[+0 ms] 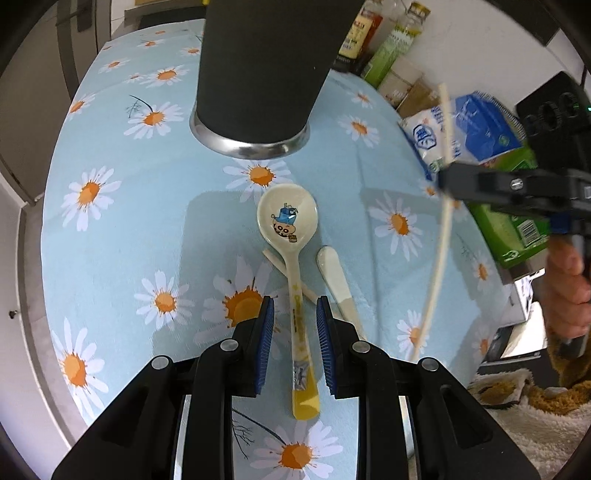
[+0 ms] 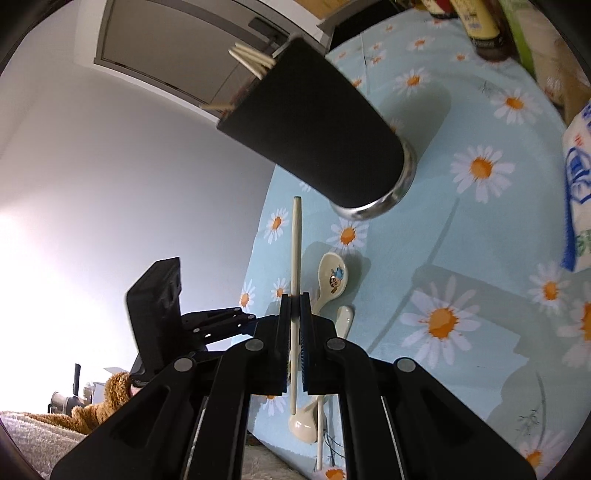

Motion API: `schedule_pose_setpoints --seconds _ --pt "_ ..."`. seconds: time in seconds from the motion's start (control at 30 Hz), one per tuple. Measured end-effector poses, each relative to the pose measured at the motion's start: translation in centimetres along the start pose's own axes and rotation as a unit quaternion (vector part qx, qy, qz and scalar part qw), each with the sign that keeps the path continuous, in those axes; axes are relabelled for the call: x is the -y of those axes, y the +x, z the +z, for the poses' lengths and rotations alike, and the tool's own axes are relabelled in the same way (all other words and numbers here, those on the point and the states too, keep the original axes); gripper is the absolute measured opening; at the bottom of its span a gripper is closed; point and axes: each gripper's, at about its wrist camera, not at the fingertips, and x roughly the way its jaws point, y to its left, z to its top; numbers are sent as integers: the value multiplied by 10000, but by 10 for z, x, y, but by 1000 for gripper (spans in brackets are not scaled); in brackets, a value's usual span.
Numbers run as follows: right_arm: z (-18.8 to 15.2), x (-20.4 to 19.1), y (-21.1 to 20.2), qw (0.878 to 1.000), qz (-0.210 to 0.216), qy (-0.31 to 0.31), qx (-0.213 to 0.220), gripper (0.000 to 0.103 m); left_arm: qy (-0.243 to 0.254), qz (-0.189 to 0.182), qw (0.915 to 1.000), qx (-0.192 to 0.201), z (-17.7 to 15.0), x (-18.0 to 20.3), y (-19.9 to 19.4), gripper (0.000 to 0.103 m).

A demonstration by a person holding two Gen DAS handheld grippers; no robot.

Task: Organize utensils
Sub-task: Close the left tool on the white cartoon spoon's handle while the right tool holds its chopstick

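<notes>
Left gripper (image 1: 294,325): jaws apart, straddling the handle of the cartoon spoon (image 1: 291,243) without visibly touching it.
Spoon risk: the handle lies across a loose chopstick (image 1: 275,264); closing here may pinch both or roll the spoon sideways, since it rests on a rounded bowl.
Spoon writing: printed lettering runs along the handle, too small to read; the bowl carries a cartoon figure with a blue hat.
White spoon (image 1: 338,282): just beside the right pad, so a skewed closing could nudge it away.
Right gripper (image 2: 294,306): clamped on a held chopstick (image 2: 295,236) near its middle, well above the daisy tablecloth (image 1: 110,229).
Chopstick risk: a thin stick held at one narrow point can pivot in the pads, miss the rim and knock the holder.
Black utensil cup (image 2: 325,125): stands upright on the cloth beyond the spoons, with several chopsticks already poking out of its mouth; it looks tall and narrow, so I judge it tippable.
Far packages: a blue-and-white pack (image 1: 432,138) and bottles (image 1: 360,33) bear labels, none legible.
</notes>
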Motion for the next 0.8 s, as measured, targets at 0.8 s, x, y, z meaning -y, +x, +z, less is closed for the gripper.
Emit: schedule_pose_setpoints --seconds 0.8 --pt "5 11 -76 9983 297 -200 468 6 312 835 9891 -1173 44 23 37 7"
